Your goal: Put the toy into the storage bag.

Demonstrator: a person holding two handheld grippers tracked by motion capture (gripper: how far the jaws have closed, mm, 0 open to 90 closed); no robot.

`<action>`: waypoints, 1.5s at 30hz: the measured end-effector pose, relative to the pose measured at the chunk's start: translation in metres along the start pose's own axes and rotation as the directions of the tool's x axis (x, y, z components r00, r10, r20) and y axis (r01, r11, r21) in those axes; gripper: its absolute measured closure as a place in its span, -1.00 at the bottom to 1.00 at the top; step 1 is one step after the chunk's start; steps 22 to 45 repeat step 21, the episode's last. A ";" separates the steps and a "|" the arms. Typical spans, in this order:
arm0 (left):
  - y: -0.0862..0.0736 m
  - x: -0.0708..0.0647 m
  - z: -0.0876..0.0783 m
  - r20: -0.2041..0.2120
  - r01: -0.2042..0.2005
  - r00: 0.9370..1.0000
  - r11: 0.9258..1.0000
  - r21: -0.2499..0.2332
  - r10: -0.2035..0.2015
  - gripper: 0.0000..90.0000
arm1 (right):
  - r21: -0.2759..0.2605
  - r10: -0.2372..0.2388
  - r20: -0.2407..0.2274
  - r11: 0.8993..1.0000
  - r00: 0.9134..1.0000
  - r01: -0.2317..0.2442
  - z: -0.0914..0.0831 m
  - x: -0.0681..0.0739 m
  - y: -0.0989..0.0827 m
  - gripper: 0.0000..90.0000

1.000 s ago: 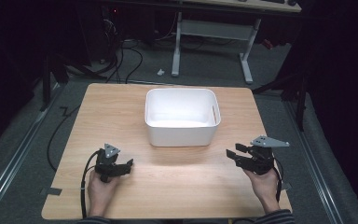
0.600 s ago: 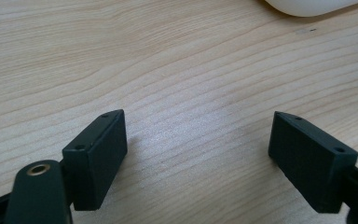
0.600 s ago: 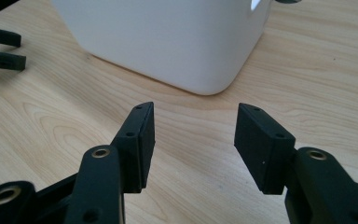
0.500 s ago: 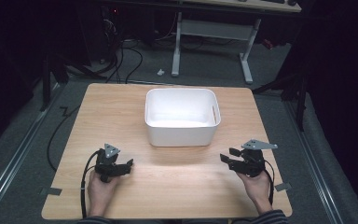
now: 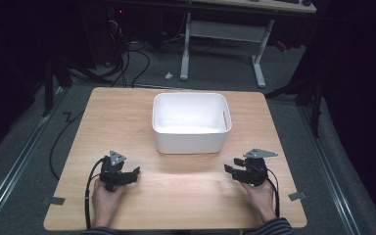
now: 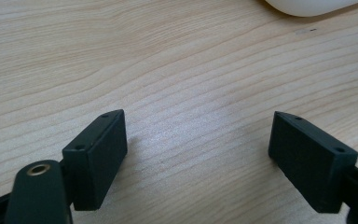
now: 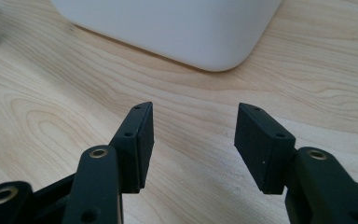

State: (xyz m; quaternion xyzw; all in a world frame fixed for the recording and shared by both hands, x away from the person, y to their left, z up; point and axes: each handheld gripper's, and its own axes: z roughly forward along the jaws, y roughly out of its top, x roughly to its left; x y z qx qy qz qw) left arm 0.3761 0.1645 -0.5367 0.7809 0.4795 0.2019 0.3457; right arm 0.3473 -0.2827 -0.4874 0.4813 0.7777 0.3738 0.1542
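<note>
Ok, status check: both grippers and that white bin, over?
Left gripper open, empty, low over the table. Right gripper open, empty. White bin upright, untouched, looks empty. Nothing between grippers and bin.

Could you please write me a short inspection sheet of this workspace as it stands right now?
Surface: light wooden table, bare around the bin.
Job's things: white bin, upright at the table's middle, looks empty inside.
Clutter: nothing seen.
Grippers: left gripper low over the table, jaws open, nothing between them; right gripper likewise open and empty, pointing toward the bin.
Cables: one black cable trails from each gripper.
Surroundings: dark room, grey floor, white desk frame behind.
</note>
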 end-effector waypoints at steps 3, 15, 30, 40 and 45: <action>0.000 0.000 0.000 0.000 0.000 1.000 1.000 0.000 0.000 -0.56 | 0.007 -0.009 0.016 1.000 1.000 0.009 0.007 -0.001 -0.002 0.05; 0.000 0.000 0.000 0.001 0.000 1.000 1.000 0.000 0.000 -0.56 | 0.046 -0.057 0.122 0.998 0.991 0.052 0.033 -0.005 -0.015 -0.09; 0.000 0.000 0.000 0.001 0.000 1.000 1.000 0.000 0.000 -0.56 | 0.017 -0.067 0.130 0.998 0.989 0.065 0.039 -0.006 -0.023 -0.19; 0.000 0.000 0.000 0.001 0.000 1.000 1.000 0.000 0.000 -0.56 | 0.017 -0.067 0.130 0.998 0.989 0.065 0.039 -0.006 -0.023 -0.19; 0.000 0.000 0.000 0.001 0.000 1.000 1.000 0.000 0.000 -0.56 | 0.017 -0.067 0.130 0.998 0.989 0.065 0.039 -0.006 -0.023 -0.19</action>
